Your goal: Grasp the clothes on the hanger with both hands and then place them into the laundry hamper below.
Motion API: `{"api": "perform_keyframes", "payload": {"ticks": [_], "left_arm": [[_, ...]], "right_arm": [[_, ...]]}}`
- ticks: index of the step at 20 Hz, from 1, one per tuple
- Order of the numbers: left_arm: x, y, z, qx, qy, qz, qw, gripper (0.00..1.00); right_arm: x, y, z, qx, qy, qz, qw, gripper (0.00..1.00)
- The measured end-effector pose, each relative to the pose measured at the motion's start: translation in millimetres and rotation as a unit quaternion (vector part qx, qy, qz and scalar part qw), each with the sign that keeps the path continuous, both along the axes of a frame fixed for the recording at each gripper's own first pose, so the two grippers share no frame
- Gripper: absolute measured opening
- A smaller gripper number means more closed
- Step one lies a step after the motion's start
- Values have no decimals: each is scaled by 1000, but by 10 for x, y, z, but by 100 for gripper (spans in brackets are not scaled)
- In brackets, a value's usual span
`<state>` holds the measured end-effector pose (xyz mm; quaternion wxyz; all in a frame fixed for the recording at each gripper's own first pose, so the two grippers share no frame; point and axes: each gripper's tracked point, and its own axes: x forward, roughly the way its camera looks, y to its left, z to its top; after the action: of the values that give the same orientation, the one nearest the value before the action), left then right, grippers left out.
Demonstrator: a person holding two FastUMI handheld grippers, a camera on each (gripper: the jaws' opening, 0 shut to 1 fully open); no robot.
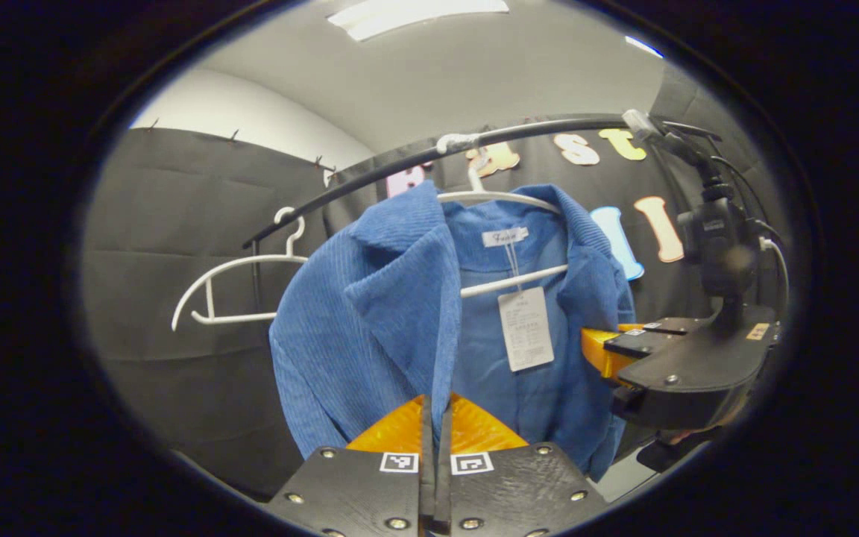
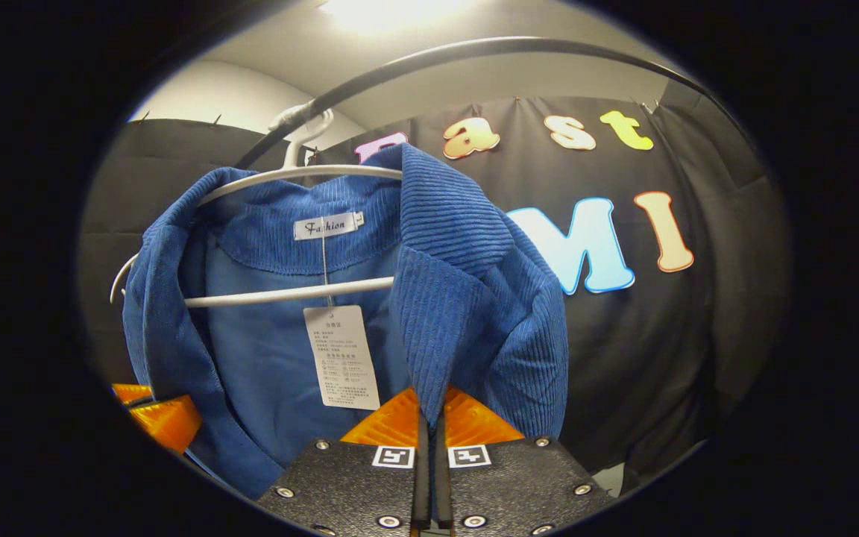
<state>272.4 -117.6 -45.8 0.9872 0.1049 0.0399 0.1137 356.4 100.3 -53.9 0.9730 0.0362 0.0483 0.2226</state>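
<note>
A blue corduroy jacket (image 1: 370,313) is hung on a white hanger (image 1: 508,198) from a curved black rail (image 1: 414,156). A small white neck label (image 2: 327,225) is sewn inside the ribbed collar, and a paper swing tag (image 2: 341,356) with fine print too small to be made out is hung below it on a string. To the left of the jacket in the left gripper view, a second, bare white hanger (image 1: 228,287) is hooked on the same rail. The left gripper (image 1: 437,418) is clenched on the edge of one front lapel, the fabric pinched between both fingers. The right gripper (image 2: 429,410) is likewise clamped on the other lapel's edge, below the collar.
</note>
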Motion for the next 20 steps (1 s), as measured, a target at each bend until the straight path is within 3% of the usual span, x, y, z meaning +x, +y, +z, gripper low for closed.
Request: {"api": "perform_keyframes", "payload": {"ticks": [1,3,8,10,12,17,20], "left_arm": [[-35,-24,137,15,-13,-5,1000,1],[-89,-98,391,27,-35,-19,999,6],[-171,-195,757,18,-52,-33,998,5],[-155,-146,627,8,-35,-26,999,1],[-80,-195,440,-25,-15,-37,999,6],[59,-117,170,-46,13,-21,999,62],[216,-33,-62,-51,43,-5,998,80]], "right_arm": [[-10,-17,75,5,-8,-3,1000,2],[-15,-79,257,10,-29,-14,999,2],[-71,-166,866,45,-79,-24,996,2],[-87,-231,1053,61,-92,-28,994,2],[-85,-269,1098,70,-94,-31,993,2],[-116,-319,1006,58,-84,-37,994,2],[-97,-302,982,57,-78,-38,995,2]]}}
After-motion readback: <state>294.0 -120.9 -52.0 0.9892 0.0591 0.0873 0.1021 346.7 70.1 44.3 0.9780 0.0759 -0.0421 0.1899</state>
